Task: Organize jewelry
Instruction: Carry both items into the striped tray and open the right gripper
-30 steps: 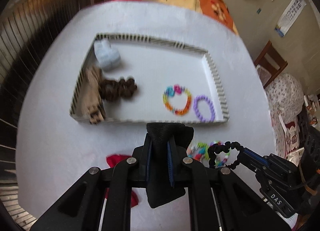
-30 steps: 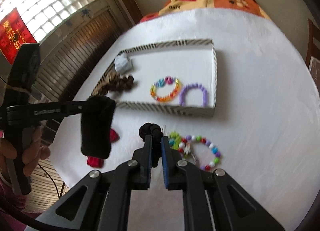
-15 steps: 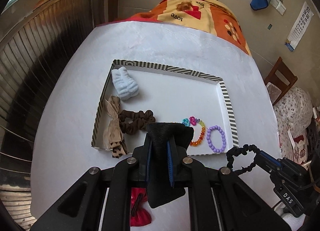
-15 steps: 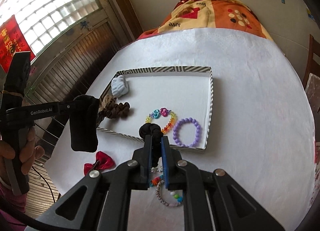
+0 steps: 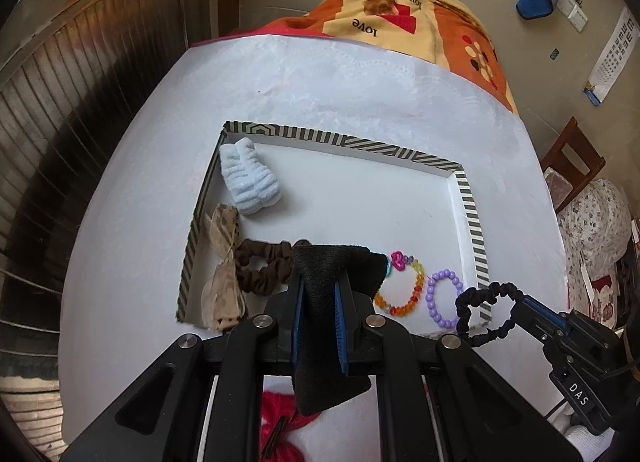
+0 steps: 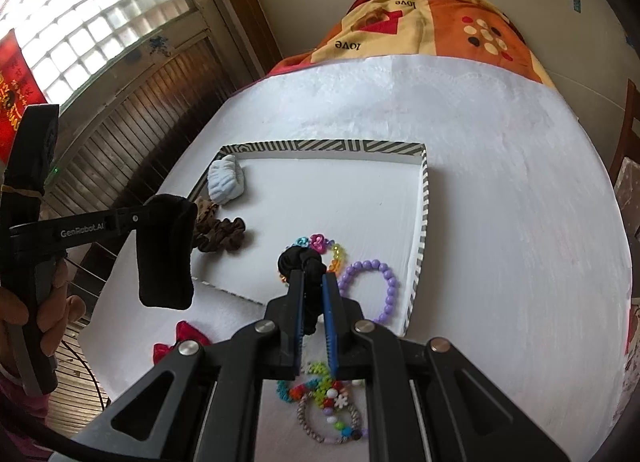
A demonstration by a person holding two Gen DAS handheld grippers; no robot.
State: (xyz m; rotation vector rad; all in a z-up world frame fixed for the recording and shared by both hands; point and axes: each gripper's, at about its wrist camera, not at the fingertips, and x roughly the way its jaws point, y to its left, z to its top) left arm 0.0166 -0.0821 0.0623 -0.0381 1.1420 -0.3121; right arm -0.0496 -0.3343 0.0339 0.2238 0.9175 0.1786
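While both grippers grasp cargo, right gripper clamps the black scrunchie above the tray's lower-centre area, nearer the drop; left gripper pinches a black cloth at the tray's near edge.

I see the striped-rim tray holding a pale blue scrunchie, brown scrunchie, tan bow, rainbow bead bracelet and purple bead bracelet; my black scrunchie hangs above its near corner, bead bracelets and a red bow outside
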